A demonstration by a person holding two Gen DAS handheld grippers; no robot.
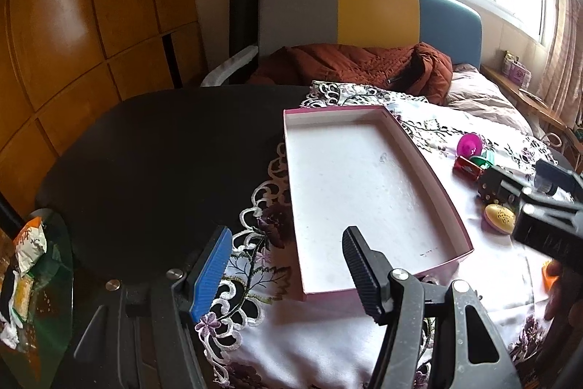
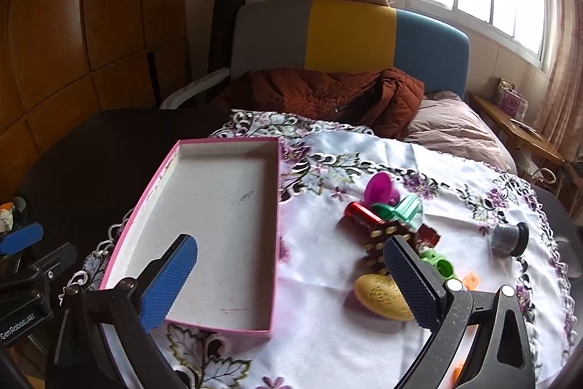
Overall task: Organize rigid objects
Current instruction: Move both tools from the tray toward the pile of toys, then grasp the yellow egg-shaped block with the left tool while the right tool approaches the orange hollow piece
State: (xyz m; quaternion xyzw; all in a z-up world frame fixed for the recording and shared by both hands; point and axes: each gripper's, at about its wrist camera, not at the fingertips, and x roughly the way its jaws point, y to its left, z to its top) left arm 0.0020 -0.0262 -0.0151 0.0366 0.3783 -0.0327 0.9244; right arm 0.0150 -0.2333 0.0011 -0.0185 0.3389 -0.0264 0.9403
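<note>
Between my right gripper's (image 2: 291,274) fingers, which are standing wide apart and holding nothing, I am seeing the near edge of the toy cluster. The yellow egg-shaped toy (image 2: 380,296) is lying on the embroidered cloth (image 2: 328,345) just at the inner face of the right-hand pad, at about two o'clock from the midpoint of the fingers. Its long axis is running roughly from ten to four o'clock, so it is sitting skewed to my closing line. The pink box (image 2: 218,225) is resting empty at ten o'clock, its long side running away from me.

I am judging the right gripper to be the nearer one. My left gripper (image 1: 288,267) is hanging spread and empty over the box's (image 1: 364,177) near corner; from there the egg (image 1: 499,217) is sitting well off at three o'clock, beyond the box wall. The red car (image 2: 362,214), the magenta disc (image 2: 379,188) and the grey spool (image 2: 508,237) are lying farther out, between twelve and two.
</note>
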